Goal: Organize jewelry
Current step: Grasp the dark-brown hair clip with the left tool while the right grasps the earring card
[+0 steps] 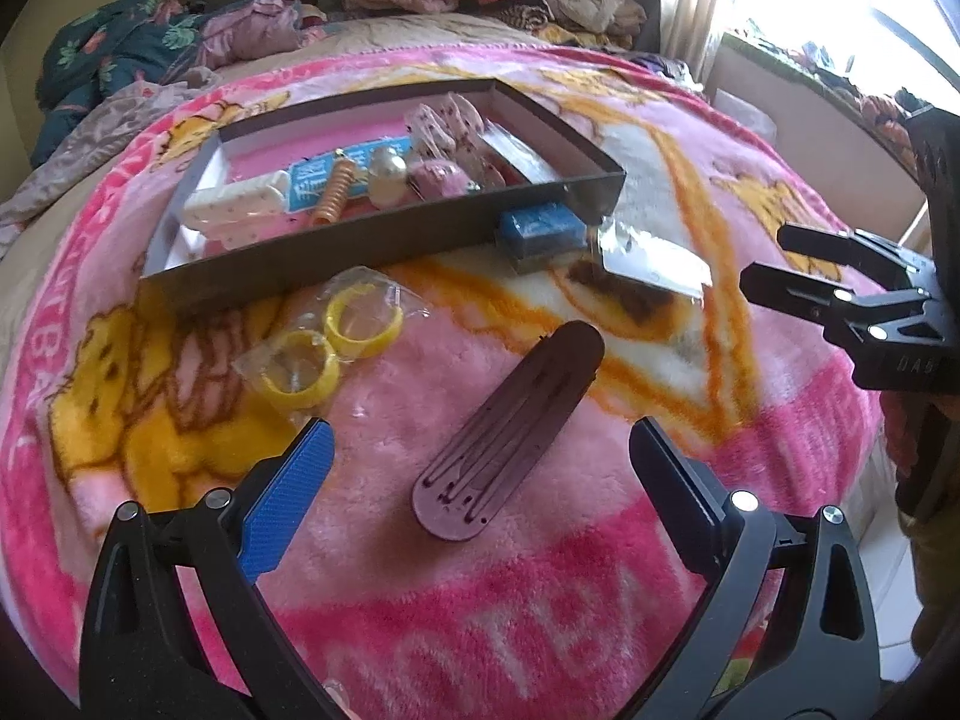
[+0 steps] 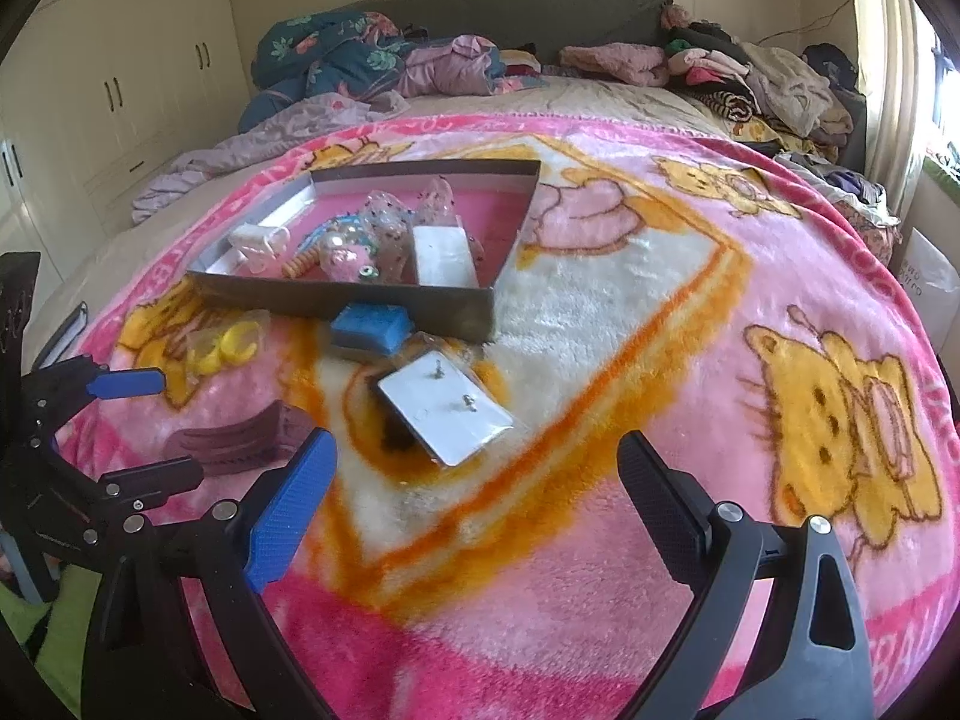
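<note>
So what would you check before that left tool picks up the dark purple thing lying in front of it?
1. Left gripper open: ok, fingers spread wide.
2. Purple hair clip lined up between the fingers: ok, it lies ahead in the gap.
3. Nothing touching the clip: ok, the bagged yellow bangles lie apart.
4. Right gripper out of the way: ok, open, hovering off to the side above the earring card.
5. Space in the box: ok, pink floor bare at one end.
6. Firm footing on the plush blanket: cannot tell.
</note>
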Demonstrator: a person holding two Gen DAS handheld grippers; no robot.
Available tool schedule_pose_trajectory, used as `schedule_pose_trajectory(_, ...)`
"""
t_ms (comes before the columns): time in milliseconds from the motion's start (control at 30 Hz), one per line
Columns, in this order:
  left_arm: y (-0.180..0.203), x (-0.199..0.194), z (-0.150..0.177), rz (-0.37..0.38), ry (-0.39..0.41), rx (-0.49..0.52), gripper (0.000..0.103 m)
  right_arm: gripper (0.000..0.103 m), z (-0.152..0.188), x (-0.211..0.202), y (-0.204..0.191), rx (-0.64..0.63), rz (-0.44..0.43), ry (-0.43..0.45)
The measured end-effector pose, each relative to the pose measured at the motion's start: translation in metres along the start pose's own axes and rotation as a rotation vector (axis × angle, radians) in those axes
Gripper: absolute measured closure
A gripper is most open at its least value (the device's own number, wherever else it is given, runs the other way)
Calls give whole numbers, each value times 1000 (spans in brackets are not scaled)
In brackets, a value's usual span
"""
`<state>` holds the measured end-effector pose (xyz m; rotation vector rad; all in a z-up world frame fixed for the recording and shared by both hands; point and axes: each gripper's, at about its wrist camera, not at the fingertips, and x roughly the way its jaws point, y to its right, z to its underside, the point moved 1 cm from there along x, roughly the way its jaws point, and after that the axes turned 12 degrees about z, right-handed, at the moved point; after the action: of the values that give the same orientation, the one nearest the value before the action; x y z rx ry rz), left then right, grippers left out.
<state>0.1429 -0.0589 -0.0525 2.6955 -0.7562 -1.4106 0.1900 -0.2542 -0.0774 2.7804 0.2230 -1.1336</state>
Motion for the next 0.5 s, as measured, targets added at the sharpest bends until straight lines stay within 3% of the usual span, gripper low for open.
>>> schedule_pose_trajectory(267, 5, 26, -5, -20, -60, 84, 14, 11, 0, 19, 4, -24, 2, -28)
schedule_pose_trajectory(367, 3, 36, -7, -16, -83, 95, 20, 11, -3, 28, 0, -63, -2, -46)
schedule_pose_trajectory(433, 2, 42, -7, -8, -97, 102, 31, 11, -4, 32, -3, -85, -2, -54)
schedule_pose_trajectory(500, 4, 46, -7, -5, -104, 115, 33, 11, -6, 39, -5, -107, -7, -61)
